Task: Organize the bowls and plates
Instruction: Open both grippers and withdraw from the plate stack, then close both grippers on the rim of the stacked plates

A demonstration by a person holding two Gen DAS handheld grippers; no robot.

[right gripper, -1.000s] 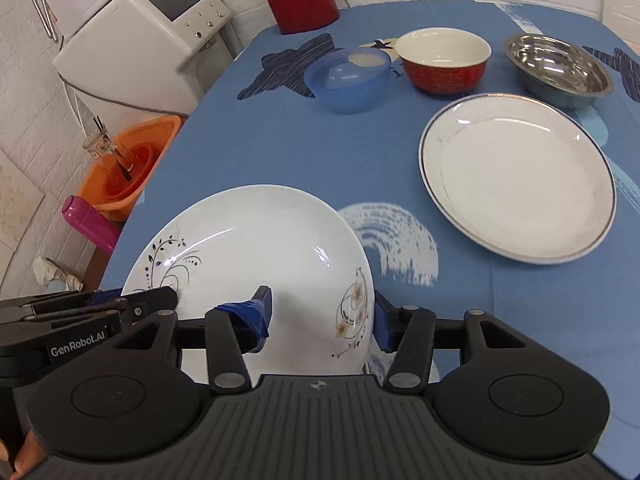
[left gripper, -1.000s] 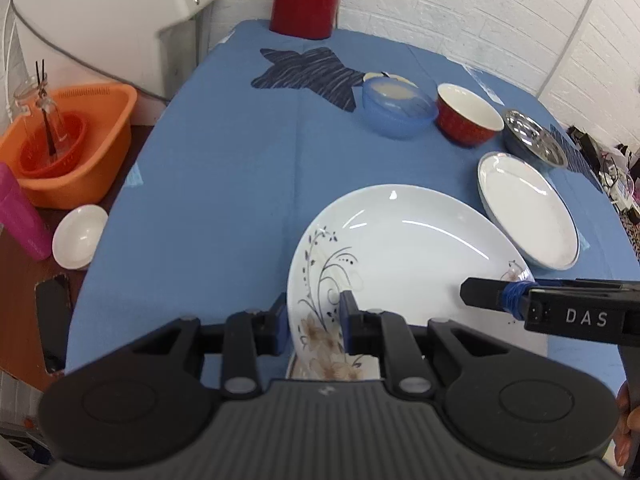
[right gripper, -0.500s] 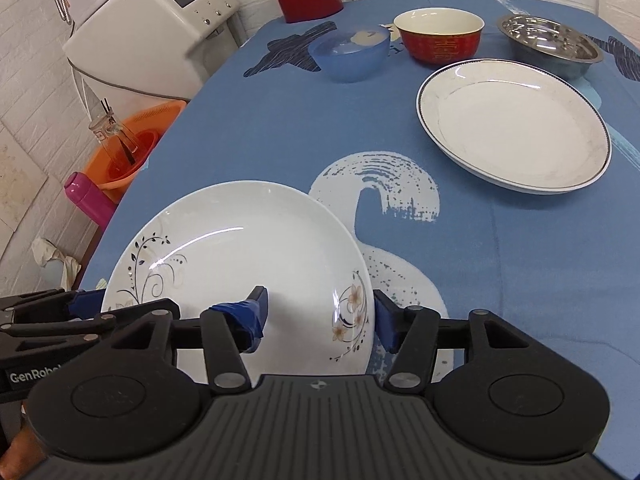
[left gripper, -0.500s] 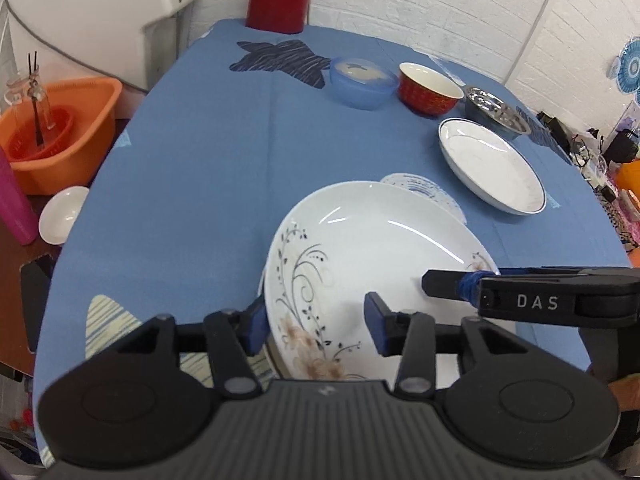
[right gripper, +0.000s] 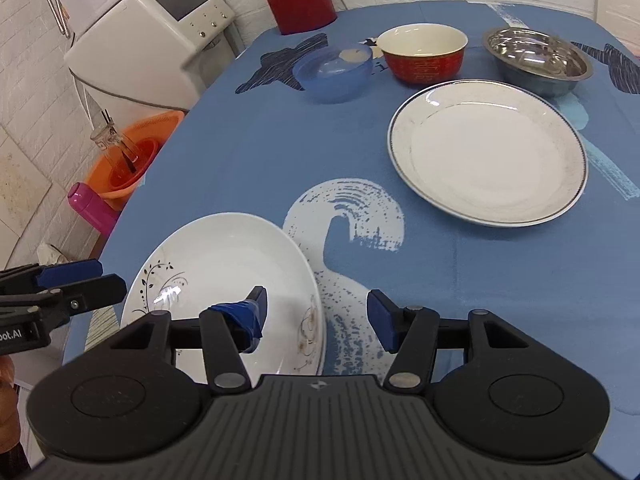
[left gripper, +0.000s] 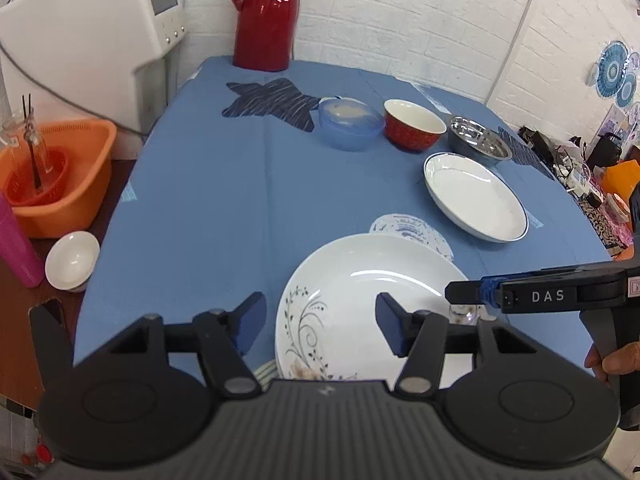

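Note:
A white plate with a floral print (left gripper: 360,300) (right gripper: 224,268) lies flat on the blue tablecloth near the front edge. My left gripper (left gripper: 320,322) is open and straddles the plate's left rim without gripping it. My right gripper (right gripper: 318,314) is open too, straddling the right rim, its taped finger above the plate's inside. Farther back to the right rests a white plate with a dark rim line (left gripper: 476,196) (right gripper: 488,156). Behind it stand a blue plastic bowl (left gripper: 350,122) (right gripper: 332,72), a red bowl (left gripper: 414,126) (right gripper: 422,54) and a steel bowl (left gripper: 478,142) (right gripper: 536,58).
A red thermos (left gripper: 264,16) stands at the table's far end, with a white appliance (left gripper: 92,40) to its left. Off the left table edge are an orange basin (left gripper: 56,176), a small white bowl (left gripper: 72,260) and a pink bottle (left gripper: 18,248). A hand (left gripper: 616,360) holds the right gripper.
Both grippers were shut on the floral plate's rims a second ago. They have since opened and drawn back a little, and the plate now rests on the cloth.

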